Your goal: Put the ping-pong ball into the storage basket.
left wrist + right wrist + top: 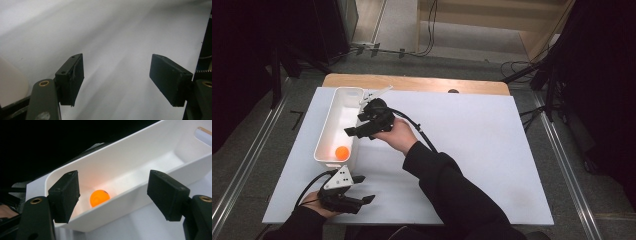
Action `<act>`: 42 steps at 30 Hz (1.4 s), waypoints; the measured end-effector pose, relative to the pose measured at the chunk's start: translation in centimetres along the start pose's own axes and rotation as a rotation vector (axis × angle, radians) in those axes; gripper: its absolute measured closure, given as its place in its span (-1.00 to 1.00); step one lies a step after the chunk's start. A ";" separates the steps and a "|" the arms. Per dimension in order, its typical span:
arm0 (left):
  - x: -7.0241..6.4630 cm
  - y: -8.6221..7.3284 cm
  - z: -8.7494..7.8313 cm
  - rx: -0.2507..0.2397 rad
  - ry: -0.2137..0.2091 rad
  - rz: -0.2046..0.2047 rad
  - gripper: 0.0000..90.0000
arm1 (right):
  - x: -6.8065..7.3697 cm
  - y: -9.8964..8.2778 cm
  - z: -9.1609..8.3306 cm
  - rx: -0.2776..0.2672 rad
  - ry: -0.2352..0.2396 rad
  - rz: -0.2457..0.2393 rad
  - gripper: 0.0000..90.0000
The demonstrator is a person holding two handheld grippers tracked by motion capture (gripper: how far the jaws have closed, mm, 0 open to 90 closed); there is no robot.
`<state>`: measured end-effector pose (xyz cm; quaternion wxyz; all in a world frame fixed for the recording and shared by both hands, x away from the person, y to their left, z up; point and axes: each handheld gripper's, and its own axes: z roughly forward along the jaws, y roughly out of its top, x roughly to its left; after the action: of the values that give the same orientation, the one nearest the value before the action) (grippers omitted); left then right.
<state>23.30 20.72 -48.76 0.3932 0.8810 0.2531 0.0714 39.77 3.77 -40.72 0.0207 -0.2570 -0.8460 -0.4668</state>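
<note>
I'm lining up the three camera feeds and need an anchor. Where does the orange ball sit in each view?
High view: the orange ball lies left of centre, at the near end inside the white bin.
Left gripper view: the ball is not in it; a pale rounded shape at the left edge cannot be identified.
Right gripper view: the ball sits low, left of centre, inside the bin, seen between the open jaws.
Shared landmark: the white bin, in the high and right gripper views.

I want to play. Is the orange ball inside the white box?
Inside. The small orange ball lies on the floor of the long white plastic box, at its near end.
</note>
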 end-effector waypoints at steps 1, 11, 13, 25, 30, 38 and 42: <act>0.0 0.0 0.0 0.000 0.000 -0.001 -0.38 | 0.0 -0.1 -0.2 0.001 -0.003 -0.001 -0.45; 0.0 0.0 0.2 0.005 -0.001 -0.002 -0.38 | 0.1 -1.2 -2.6 -0.005 -0.019 -0.018 -0.45; 0.0 0.0 0.2 0.005 -0.002 -0.002 -0.38 | -0.1 -1.6 -3.0 -0.006 -0.025 -0.010 -0.45; 0.0 0.1 0.2 -0.004 -0.006 -0.013 -0.38 | -0.8 -3.6 -5.1 -0.001 -0.064 0.000 -0.45; 0.0 0.1 0.2 -0.003 -0.006 -0.019 -0.38 | -0.3 -4.1 -5.9 -0.004 -0.074 -0.018 -0.45; 0.0 0.1 0.2 -0.006 -0.016 -0.026 -0.38 | 0.1 -5.4 -7.0 -0.005 -0.064 -0.027 -0.45; 0.0 0.1 0.3 -0.007 -0.010 -0.026 -0.38 | -0.1 -6.1 -7.3 -0.001 -0.069 -0.010 -0.45</act>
<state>23.42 20.51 -48.86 0.3983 0.8767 0.2625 0.0626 35.60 -4.75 -41.45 -0.0109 -0.2687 -0.8473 -0.4580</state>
